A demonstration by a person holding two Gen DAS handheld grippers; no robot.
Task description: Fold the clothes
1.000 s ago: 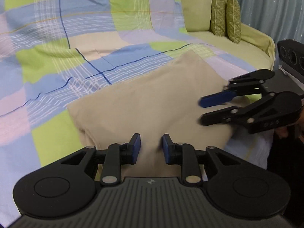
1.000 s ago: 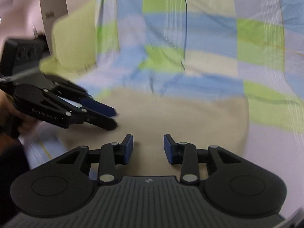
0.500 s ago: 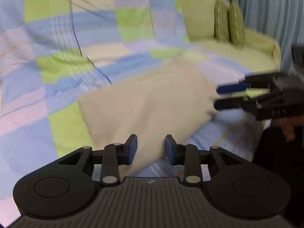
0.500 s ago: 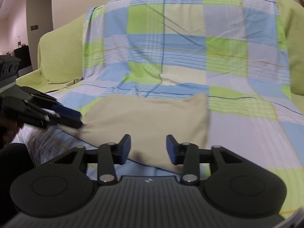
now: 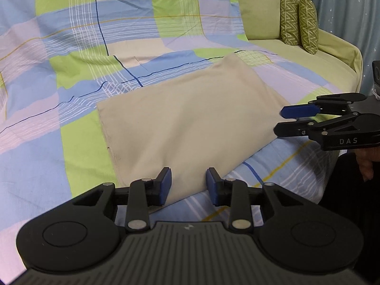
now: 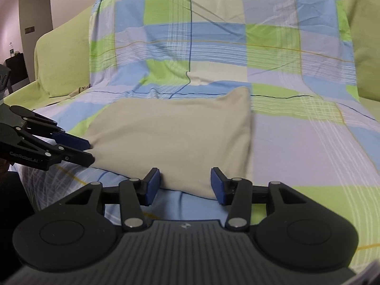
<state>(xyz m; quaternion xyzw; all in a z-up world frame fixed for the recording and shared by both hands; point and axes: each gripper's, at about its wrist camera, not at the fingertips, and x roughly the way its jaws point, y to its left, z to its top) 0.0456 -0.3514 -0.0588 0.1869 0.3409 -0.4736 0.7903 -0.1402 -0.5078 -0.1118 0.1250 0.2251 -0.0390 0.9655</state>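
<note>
A beige cloth (image 5: 190,123), folded into a flat rectangle, lies on the checked sheet (image 5: 71,76) that covers the sofa seat. My left gripper (image 5: 188,185) hovers at the cloth's near corner, its blue pads apart and pressing nothing. The right gripper (image 5: 280,121) hangs just off the cloth's right corner, one finger above the other, with nothing between them. In the right wrist view the cloth (image 6: 171,133) spreads ahead of my right gripper (image 6: 185,182), which stands open at its near edge. The left gripper (image 6: 89,152) sits at the cloth's left corner.
Two green patterned cushions (image 5: 299,19) stand at the sofa's far right end, before a blue-grey curtain (image 5: 344,11). A person's hand (image 5: 367,163) holds the right gripper. The sheet drapes up the backrest (image 6: 213,23). Dark furniture (image 6: 16,68) stands beyond the sofa's left end.
Both grippers have drawn back from over the cloth to its near edge and corners. Their jaws stand a little wider. The cloth lies flat and still.
</note>
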